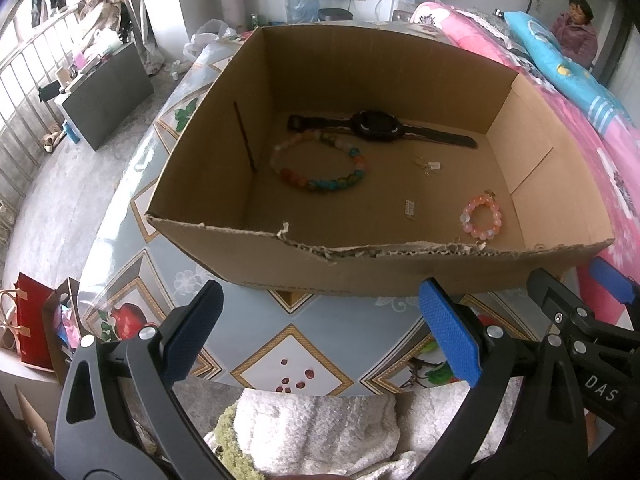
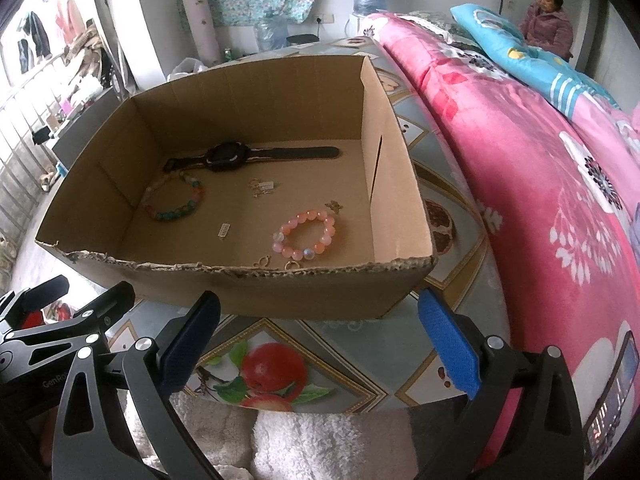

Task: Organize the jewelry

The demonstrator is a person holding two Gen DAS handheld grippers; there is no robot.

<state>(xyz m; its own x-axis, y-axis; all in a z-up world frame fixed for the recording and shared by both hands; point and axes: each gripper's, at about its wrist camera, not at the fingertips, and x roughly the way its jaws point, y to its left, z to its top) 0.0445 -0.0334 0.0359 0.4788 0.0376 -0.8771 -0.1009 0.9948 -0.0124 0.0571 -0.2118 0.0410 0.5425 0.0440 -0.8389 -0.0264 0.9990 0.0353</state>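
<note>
An open cardboard box (image 1: 280, 264) (image 2: 224, 292) stands on the patterned tablecloth. Inside lie a black watch (image 1: 376, 126) (image 2: 228, 157), a multicoloured bead bracelet (image 1: 320, 168) (image 2: 176, 200), a pink bead bracelet (image 1: 482, 216) (image 2: 306, 234), small gold earrings (image 1: 428, 166) (image 2: 262, 187) and a tiny silver piece (image 1: 409, 209) (image 2: 223, 232). More gold pieces (image 2: 280, 263) lie by the near wall. My left gripper (image 1: 320, 336) is open and empty, in front of the box. My right gripper (image 2: 320, 340) is open too, beside the left one.
A pink floral quilt (image 2: 540, 184) and a blue pillow (image 2: 532, 56) lie to the right of the box, with a person (image 2: 548, 24) seated behind. Red bags (image 1: 32, 320) stand on the floor at left. A white fluffy cloth (image 1: 320, 428) lies below the grippers.
</note>
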